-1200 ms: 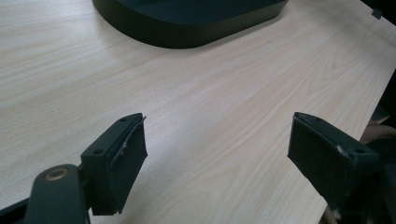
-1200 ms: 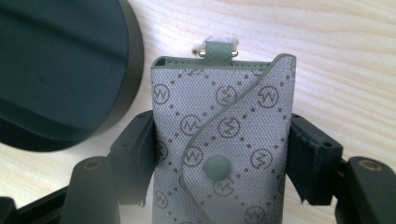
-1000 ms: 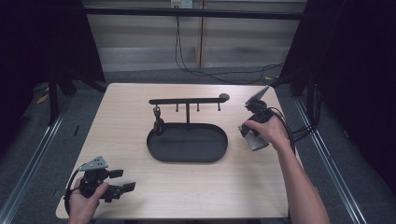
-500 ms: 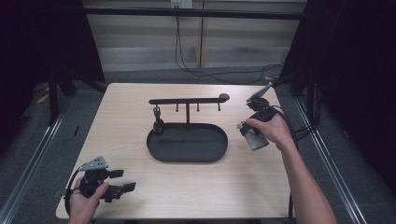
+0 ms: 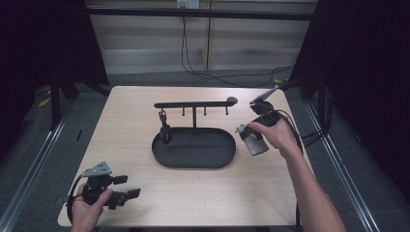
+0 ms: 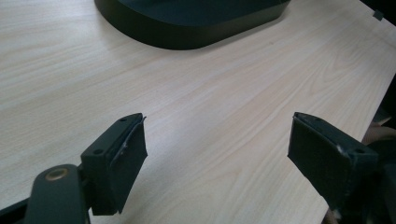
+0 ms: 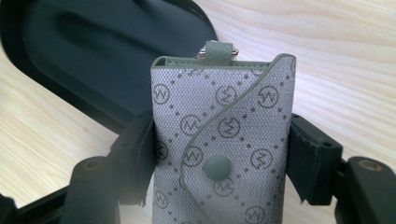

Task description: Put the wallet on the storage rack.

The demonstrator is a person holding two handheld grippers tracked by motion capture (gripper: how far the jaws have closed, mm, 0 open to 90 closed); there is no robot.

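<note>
A grey patterned pouch (image 7: 224,135) with a snap button and a small top loop is clamped between the jaws of my right gripper (image 7: 223,156). In the high view this pouch (image 5: 253,143) hangs just right of the black oval tray (image 5: 193,166), a little above the table, held by the right gripper (image 5: 251,133). From the tray rises a black rack (image 5: 193,104) with several hooks; a small dark item (image 5: 165,126) hangs from its left hook. My left gripper (image 5: 127,186) rests at the table's front left, open with nothing between its jaws (image 6: 217,154).
The light wooden table (image 5: 270,193) ends close to the right hand's side. Cables (image 5: 309,135) trail off the right edge. In the left gripper view the tray's near rim (image 6: 187,37) lies ahead across bare wood.
My right hand has carried the pouch a little left toward the tray and slightly up. The left gripper has stayed put.
</note>
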